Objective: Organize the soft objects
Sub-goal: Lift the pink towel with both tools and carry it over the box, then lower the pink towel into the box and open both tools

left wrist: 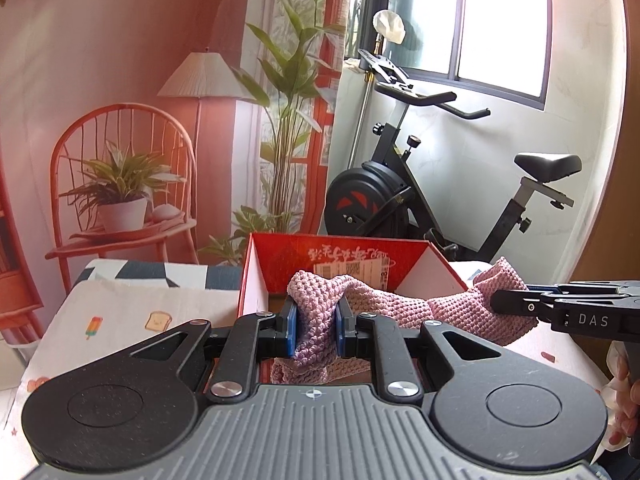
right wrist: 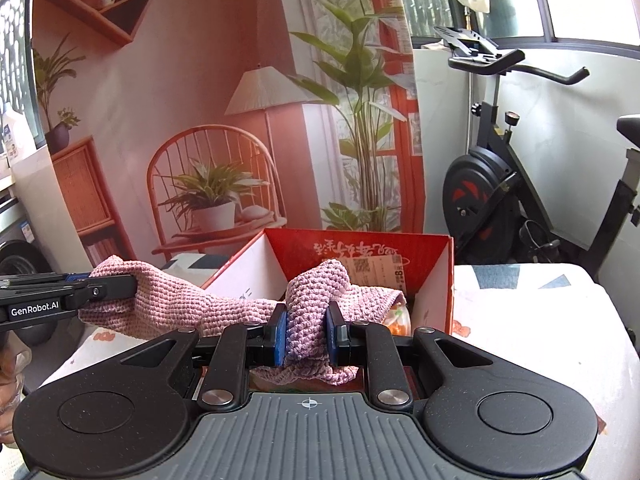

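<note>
Pink knit cloth above red box rim

Exercise bike beside printed backdrop

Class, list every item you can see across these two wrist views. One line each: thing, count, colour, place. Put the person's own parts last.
knitted cloth: 1, pink, stretched between both grippers in front of the open box
box: 1, red outside, white inside, open, on the bed cover
orange item: 1, partly hidden inside the box; cannot tell what it is
bed cover: 1, white with small prints, under the box
exercise bike: 1, black, behind the box by the window
backdrop: 1, orange-pink printed room scene, behind the bed
left gripper: 1, black with blue pads, shut on the cloth
right gripper: 1, black with blue pads, shut on the cloth
</note>
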A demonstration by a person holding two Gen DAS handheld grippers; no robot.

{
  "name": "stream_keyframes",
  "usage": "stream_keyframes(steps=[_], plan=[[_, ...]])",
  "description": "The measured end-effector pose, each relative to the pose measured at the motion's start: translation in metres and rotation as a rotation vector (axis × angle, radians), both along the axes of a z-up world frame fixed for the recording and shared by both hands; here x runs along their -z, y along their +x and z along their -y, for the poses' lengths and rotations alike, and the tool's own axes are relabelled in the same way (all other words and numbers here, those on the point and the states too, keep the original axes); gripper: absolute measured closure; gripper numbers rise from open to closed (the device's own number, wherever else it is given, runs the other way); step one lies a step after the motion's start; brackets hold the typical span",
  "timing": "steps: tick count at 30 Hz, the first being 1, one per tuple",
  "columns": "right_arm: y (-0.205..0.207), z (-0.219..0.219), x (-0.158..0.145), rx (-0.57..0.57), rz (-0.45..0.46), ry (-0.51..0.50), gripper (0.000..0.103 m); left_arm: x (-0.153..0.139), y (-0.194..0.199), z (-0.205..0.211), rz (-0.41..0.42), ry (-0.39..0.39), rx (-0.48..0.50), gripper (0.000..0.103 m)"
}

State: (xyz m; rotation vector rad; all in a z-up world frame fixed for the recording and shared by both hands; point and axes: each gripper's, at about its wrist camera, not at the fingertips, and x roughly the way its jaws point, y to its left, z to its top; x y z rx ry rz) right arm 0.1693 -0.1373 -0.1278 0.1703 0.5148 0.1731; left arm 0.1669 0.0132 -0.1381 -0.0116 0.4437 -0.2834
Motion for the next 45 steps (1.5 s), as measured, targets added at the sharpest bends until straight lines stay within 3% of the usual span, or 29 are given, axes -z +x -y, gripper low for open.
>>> stream_keyframes(steps=[14,28,33,40,45], plan=[[0.040,0.016,-0.009,-0.005,0.015,-0.009,0.085,-0.009,0.032,0.006,-0.006,-0.009,0.012,0.084],[0.108,0.021,-0.019,-0.031,0.025,-0.046,0.085,-0.015,0.081,0.006,-0.021,-0.021,-0.015,0.084],[0.129,0.026,0.003,-0.017,-0.040,-0.035,0.085,0.000,0.106,0.015,-0.093,0.017,0.013,0.084],[0.139,0.027,0.058,-0.010,-0.228,-0.008,0.085,0.038,0.130,0.024,-0.271,0.056,0.078,0.084],[0.144,0.020,0.083,-0.006,-0.314,0.017,0.085,0.055,0.139,0.030,-0.341,0.111,0.100,0.084]])
